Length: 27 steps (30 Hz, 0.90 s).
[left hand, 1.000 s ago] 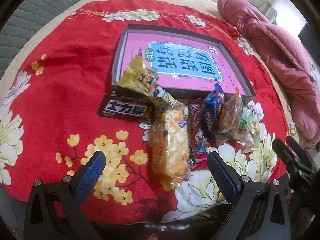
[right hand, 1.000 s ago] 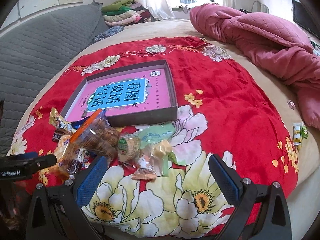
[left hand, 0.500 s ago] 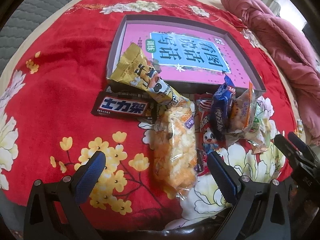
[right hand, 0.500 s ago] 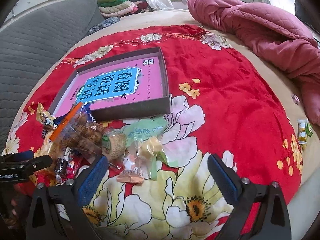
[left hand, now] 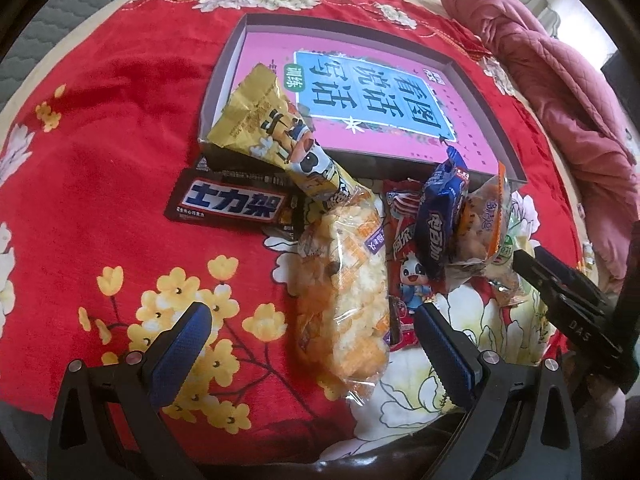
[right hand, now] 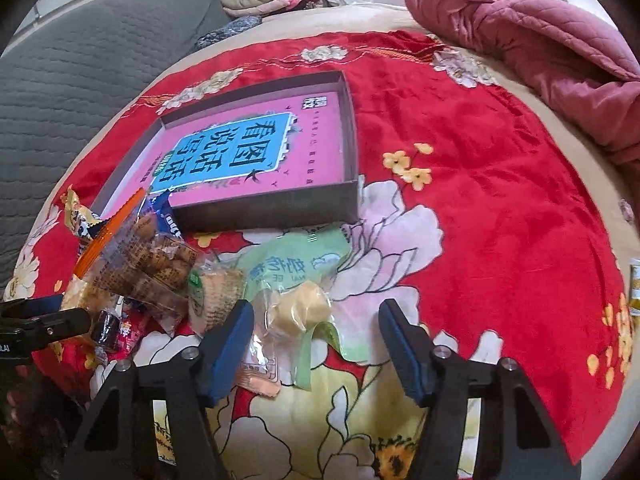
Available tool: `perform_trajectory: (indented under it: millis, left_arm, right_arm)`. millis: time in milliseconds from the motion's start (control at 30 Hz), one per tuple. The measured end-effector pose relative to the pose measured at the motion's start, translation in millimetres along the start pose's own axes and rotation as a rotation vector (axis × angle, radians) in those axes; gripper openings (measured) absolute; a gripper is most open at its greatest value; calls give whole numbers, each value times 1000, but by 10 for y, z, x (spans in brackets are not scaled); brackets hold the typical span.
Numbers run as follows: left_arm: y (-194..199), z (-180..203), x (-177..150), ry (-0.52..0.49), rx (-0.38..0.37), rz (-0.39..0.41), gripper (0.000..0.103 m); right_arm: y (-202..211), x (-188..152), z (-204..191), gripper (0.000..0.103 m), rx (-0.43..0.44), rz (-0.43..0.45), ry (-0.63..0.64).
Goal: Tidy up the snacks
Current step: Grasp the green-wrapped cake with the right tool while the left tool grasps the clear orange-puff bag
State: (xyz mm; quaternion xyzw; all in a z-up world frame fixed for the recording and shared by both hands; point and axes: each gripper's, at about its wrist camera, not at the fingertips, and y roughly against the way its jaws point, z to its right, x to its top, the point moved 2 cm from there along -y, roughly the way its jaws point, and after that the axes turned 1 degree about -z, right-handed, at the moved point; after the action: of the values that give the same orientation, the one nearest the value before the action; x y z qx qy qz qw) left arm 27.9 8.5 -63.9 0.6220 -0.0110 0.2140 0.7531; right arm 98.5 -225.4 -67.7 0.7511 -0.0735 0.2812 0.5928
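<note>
A pile of snacks lies on a red flowered blanket in front of a shallow grey box [left hand: 224, 80] with a pink printed bottom. In the left wrist view my left gripper [left hand: 312, 346] is open, its jaws either side of the near end of a clear bag of orange puffs [left hand: 344, 280]. Beyond lie a yellow packet [left hand: 272, 136] leaning on the box rim, a black chocolate bar [left hand: 232, 204], a red packet [left hand: 404, 240], a dark blue packet [left hand: 438, 224] and an orange-edged biscuit bag [left hand: 480, 224]. My right gripper [right hand: 316, 344] is open over a green-wrapped pastry [right hand: 296, 308].
The box [right hand: 264, 208] also shows in the right wrist view. A crumpled pink quilt [right hand: 540, 40] lies at the far right. A grey quilted cushion [right hand: 72, 80] rises on the left. Small yellow packets [right hand: 634, 284] lie at the blanket's right edge.
Both grippers have moved forward toward the snack pile. The left now straddles the orange puff bag's near end; the right now straddles the green-wrapped pastry. Nothing has been taken hold of.
</note>
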Motion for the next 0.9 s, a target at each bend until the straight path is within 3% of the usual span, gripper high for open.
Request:
perform_trajectory:
  millis: [167,333,467,633,700,767,900]
  left_arm:
    - [-15,-2,7,6,-25,-7,100]
    - [-26,5,22,8,-46,-9,92]
    - [-79,3,33,13,-55,-25,73]
    - [-109,-28,59,32,-77,-24,63]
    - [-103,-43,82,41,-96,-17,49]
    - [-98,-47,98,44,-113,-12,41]
    - [-68,-29,100,31,-114,1,39]
  right_arm:
    - [-78,10,-75,56,18,2,46]
    - [-141,23,-65,52,45,0,47]
    - [-124,45,-38,40,61,20,39]
    - [-95,46,-7,36,75,28,19]
    - [-71,47,14,35,82,34,8]
    - [-51,48,20,35,83,39,2]
    - [-15,45,39,35,83,47,-8]
